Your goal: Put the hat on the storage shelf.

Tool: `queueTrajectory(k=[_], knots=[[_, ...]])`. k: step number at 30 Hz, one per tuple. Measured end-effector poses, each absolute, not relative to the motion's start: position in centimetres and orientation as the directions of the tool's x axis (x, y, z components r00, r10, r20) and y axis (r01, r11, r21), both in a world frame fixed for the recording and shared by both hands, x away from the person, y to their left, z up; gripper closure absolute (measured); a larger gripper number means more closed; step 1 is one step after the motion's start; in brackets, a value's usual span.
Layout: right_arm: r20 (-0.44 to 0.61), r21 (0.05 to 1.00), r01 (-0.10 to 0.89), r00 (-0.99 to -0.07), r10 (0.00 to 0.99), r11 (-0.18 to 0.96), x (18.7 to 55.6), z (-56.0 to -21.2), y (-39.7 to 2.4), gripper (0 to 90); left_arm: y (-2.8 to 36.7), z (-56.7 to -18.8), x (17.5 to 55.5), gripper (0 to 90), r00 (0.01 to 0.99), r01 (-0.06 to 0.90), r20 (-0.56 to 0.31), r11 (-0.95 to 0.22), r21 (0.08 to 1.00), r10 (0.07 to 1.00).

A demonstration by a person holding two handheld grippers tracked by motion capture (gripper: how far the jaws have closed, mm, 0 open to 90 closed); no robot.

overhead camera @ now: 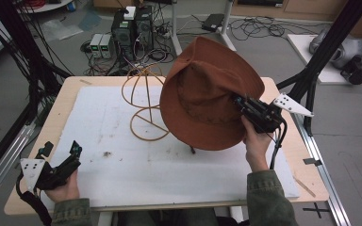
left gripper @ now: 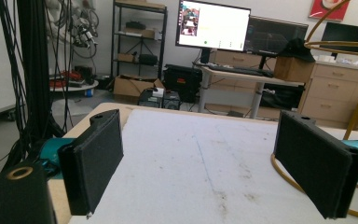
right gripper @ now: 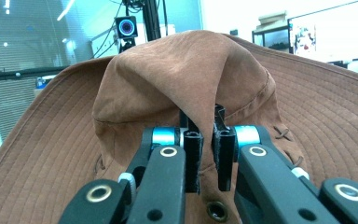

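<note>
A brown wide-brimmed hat [overhead camera: 202,96] hangs in the air over the right half of the table, tilted, with my right gripper [overhead camera: 241,107] shut on a fold of its crown. In the right gripper view the two black jaws pinch that fold of the hat [right gripper: 177,79] at my right gripper [right gripper: 206,140]. A bent gold wire hat stand [overhead camera: 146,106] rests on the white mat, just left of the hat. My left gripper [overhead camera: 61,149] sits low at the table's front left corner, open, nothing between its pads [left gripper: 95,156]; the wire stand [left gripper: 354,112] shows at the right.
The white mat [overhead camera: 122,155] covers most of the wooden table [overhead camera: 66,94]. Black frame posts [overhead camera: 320,52] stand at the table's right and left sides. Computers and tangled cables [overhead camera: 132,33] lie on the floor beyond the far edge.
</note>
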State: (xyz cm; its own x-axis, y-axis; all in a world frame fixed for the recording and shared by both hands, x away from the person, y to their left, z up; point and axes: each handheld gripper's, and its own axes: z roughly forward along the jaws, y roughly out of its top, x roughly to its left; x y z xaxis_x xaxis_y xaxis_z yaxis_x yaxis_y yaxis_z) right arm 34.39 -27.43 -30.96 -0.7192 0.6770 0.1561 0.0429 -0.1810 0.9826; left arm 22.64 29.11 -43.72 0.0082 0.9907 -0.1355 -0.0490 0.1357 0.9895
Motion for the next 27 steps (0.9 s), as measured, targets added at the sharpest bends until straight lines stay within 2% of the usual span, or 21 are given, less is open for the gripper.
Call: queueTrajectory(k=[18, 27], knots=[[0.19, 0.971, 0.046, -0.744, 0.64, -0.235, 37.4, -28.9, -22.5, 86.1, 29.3, -43.8, 22.8, 15.8, 0.014, -0.049, -0.154, 0.154, 0.987, 0.988], [0.167, 0.978, 0.048, -0.756, 0.633, -0.201, 39.4, -27.8, -19.3, 86.0, 29.4, -44.0, 22.9, 15.8, 0.009, -0.049, -0.163, 0.163, 0.985, 0.987]])
